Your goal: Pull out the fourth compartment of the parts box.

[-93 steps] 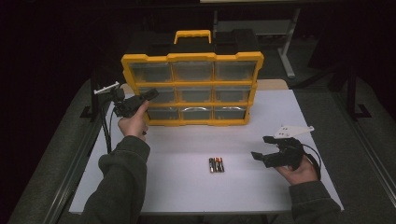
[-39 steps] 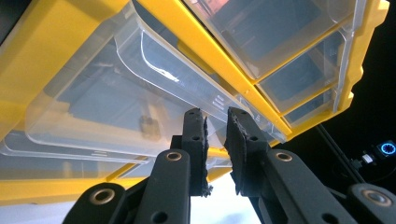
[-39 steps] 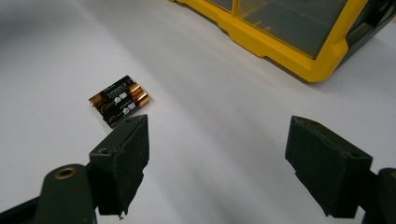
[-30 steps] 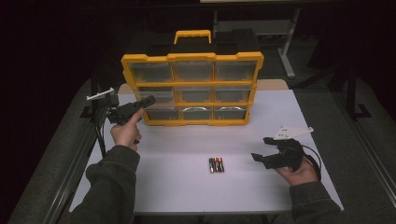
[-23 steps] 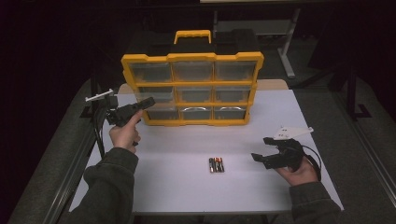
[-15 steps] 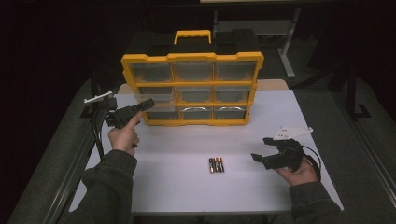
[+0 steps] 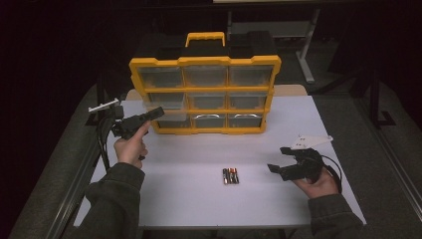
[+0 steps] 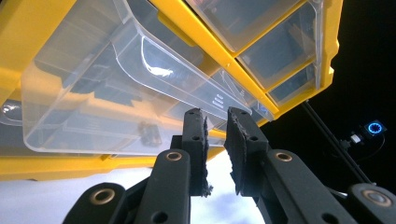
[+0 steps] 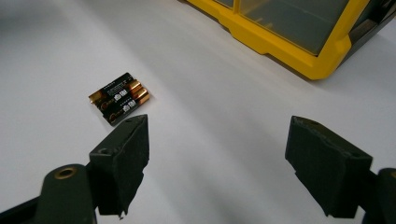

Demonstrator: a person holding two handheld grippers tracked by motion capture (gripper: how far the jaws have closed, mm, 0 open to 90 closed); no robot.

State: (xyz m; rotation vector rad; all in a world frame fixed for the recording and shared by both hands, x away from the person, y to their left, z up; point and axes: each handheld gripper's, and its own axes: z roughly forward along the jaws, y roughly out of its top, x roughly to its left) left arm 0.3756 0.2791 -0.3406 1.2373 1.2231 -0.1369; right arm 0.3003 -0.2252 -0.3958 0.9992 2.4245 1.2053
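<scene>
- The table (image 7: 199, 204) has a plain white top and stands in a dark room; grey floor shows on both sides of it, and black drapes close off the back.
- The organizer (image 7: 205, 89), yellow with clear drawers in three rows of three and a yellow handle on top, stands upright at the far middle of the table.
- One drawer (image 8: 116, 88), in the organizer's left column, is pulled part-way out of its slot and looks empty.
- The left gripper (image 7: 158, 111) is held up at the organizer's left front corner, just at that drawer; in its own view the jaws are nearly closed, a narrow gap between them, with nothing clamped.
- The batteries (image 7: 230, 176), a small pack lying flat, sit in front of the organizer, well apart from it.
- The right gripper (image 7: 275, 162) rests low on the table to the organizer's front right, near the batteries, jaws spread wide and empty.
- A desk frame (image 7: 298, 30) stands behind the organizer.
</scene>
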